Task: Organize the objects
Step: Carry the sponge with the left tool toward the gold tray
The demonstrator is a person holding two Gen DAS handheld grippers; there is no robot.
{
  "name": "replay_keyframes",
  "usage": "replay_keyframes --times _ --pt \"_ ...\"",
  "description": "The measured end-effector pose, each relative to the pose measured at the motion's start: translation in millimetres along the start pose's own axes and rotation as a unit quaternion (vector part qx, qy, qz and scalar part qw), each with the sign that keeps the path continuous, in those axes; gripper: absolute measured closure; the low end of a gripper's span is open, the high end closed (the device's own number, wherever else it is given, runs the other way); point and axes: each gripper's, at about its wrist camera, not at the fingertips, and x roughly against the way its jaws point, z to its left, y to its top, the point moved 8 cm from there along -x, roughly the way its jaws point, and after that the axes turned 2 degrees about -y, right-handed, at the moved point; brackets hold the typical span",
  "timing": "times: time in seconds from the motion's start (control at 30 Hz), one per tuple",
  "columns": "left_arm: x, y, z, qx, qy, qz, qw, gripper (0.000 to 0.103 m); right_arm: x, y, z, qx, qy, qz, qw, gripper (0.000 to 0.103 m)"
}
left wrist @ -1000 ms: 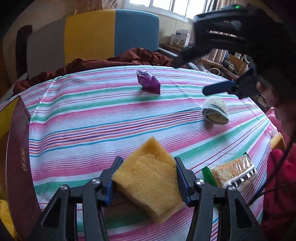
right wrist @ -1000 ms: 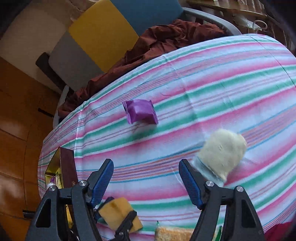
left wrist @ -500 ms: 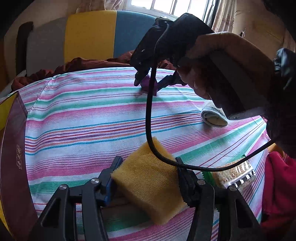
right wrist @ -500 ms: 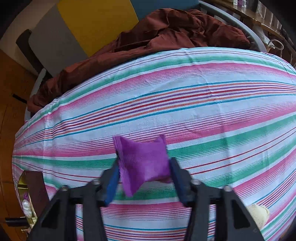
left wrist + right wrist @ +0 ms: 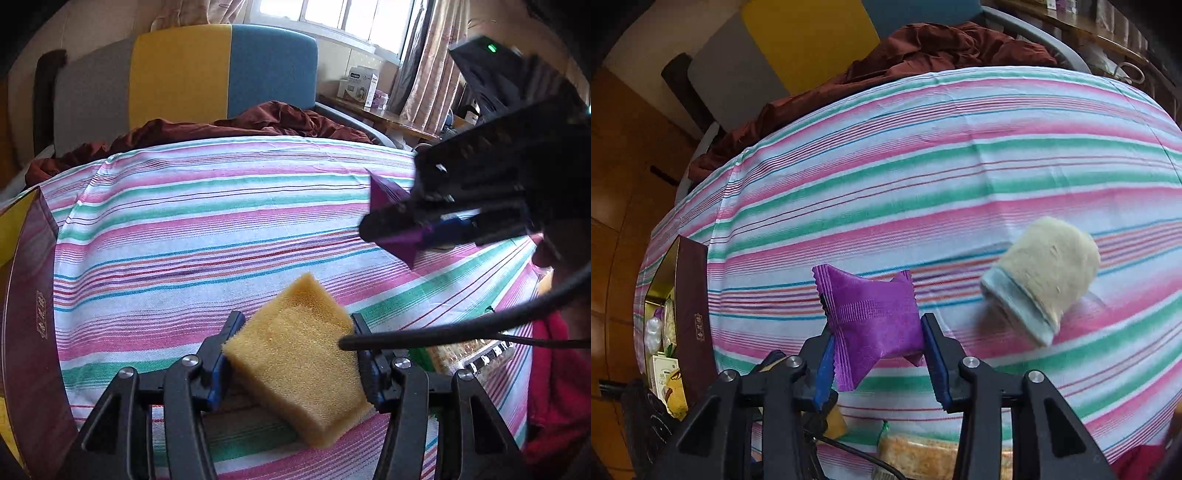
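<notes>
Sorting is partly under way, judging by how things are lying now. Both grippers are carrying something, and neither item is yet sitting in the box (image 5: 692, 317) at the left edge of the striped tablecloth (image 5: 923, 177).

The left gripper (image 5: 291, 350) is clamping a yellow sponge (image 5: 295, 369) between its blue-padded fingers (image 5: 218, 373), holding it tilted just above the cloth near the front edge of the table. The right gripper (image 5: 877, 354) is pinching a purple packet (image 5: 871, 325) by its middle, so the crimped ends are flaring out on either side; in the left wrist view the same packet is showing off the cloth, hanging in the air to the right.

The box is standing open with a dark maroon wall, and a few small packets are already sitting inside it, though they are too small to name. That suggests some of the gathering is done.

Two things are lying loose on the cloth: a rolled cream towel (image 5: 1041, 280) with a pale blue edge, to the right of the packet, and a cracker pack (image 5: 469, 347) with a green end near the front right. So the work left is probably dropping the sponge and the packet into the box, then collecting the towel and the crackers.
</notes>
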Motion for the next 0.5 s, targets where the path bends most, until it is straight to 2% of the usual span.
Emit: replay_keyframes --times 0.13,0.23,0.5 --pt "1 0 1 -0.003 0.008 0.001 1.0000 0.045 -9 -2 -17 -0.025 -0.024 0.010 0.999 0.061" --pt "2 -2 2 -0.008 0.018 0.000 0.9998 0.046 -15 3 -26 -0.049 -0.012 0.018 0.999 0.061" --pt "11 -8 6 -0.013 0.045 -0.001 0.9989 0.047 -18 7 -23 -0.015 -0.031 0.014 0.999 0.061"
